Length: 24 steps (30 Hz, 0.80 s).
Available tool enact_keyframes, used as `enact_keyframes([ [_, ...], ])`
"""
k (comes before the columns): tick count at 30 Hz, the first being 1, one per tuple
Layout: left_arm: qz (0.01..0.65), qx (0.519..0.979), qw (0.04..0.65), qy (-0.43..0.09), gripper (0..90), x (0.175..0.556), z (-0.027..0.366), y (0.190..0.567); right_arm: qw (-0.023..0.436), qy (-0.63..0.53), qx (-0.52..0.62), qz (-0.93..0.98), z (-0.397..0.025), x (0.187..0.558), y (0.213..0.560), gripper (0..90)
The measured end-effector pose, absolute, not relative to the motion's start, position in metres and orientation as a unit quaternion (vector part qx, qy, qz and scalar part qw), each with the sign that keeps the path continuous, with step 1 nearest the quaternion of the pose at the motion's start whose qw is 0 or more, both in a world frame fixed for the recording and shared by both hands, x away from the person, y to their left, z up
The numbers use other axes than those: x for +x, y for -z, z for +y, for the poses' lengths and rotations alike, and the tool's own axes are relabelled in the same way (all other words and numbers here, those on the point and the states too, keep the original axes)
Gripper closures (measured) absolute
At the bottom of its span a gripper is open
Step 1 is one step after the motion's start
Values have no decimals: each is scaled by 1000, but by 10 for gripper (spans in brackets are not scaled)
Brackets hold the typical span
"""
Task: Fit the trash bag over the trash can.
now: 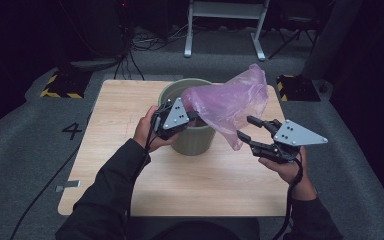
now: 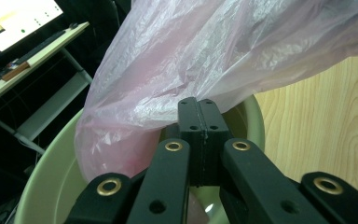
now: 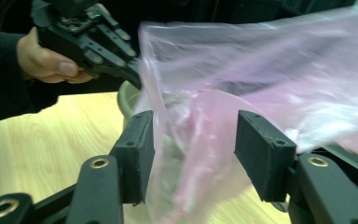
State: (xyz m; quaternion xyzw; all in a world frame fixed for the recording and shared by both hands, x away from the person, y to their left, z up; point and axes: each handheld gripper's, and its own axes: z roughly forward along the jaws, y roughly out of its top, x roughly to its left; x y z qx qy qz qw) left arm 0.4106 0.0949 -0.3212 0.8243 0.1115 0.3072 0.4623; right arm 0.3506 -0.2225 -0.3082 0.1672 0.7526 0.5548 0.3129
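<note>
Left gripper (image 1: pixel 194 116): fingers clamped on thin pink plastic bag (image 1: pixel 230 102), over round pale-green plastic bin (image 1: pixel 192 140).
Right gripper (image 1: pixel 246 128): fingers apart, straddling bag's lower corner.

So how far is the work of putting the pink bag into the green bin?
Done: the left tool is shut on one edge of the pink bag, above the green bin. In hand: the right tool is open, with bag film between its jaws. Left: closing on it, spreading the mouth and fitting it over the bin's rim; the bag is not inside yet.
</note>
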Motion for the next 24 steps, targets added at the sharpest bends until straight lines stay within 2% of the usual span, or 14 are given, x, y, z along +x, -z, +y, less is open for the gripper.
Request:
enact_keyframes([
  [6, 115, 818, 471, -310, 900, 404, 107, 323, 356, -552, 208, 725, -234, 348, 308, 359],
  [11, 121, 811, 483, -307, 900, 396, 119, 325, 355, -550, 231, 720, -231, 357, 311, 290],
  [15, 124, 807, 488, -308, 900, 392, 125, 327, 322, -543, 243, 736, -222, 370, 314, 273],
  [17, 127, 806, 490, -307, 900, 391, 129, 328, 306, -540, 238, 747, -216, 377, 317, 341],
  [18, 128, 806, 491, -305, 900, 390, 130, 329, 294, -541, 232, 753, -214, 380, 319, 437],
  [19, 131, 805, 491, -305, 900, 390, 132, 331, 290, -541, 228, 756, -212, 382, 320, 472],
  [21, 136, 804, 492, -305, 900, 388, 136, 334, 274, -541, 213, 766, -207, 386, 322, 626],
  [24, 142, 802, 495, -302, 900, 387, 141, 337, 265, -547, 195, 770, -202, 387, 324, 761],
])
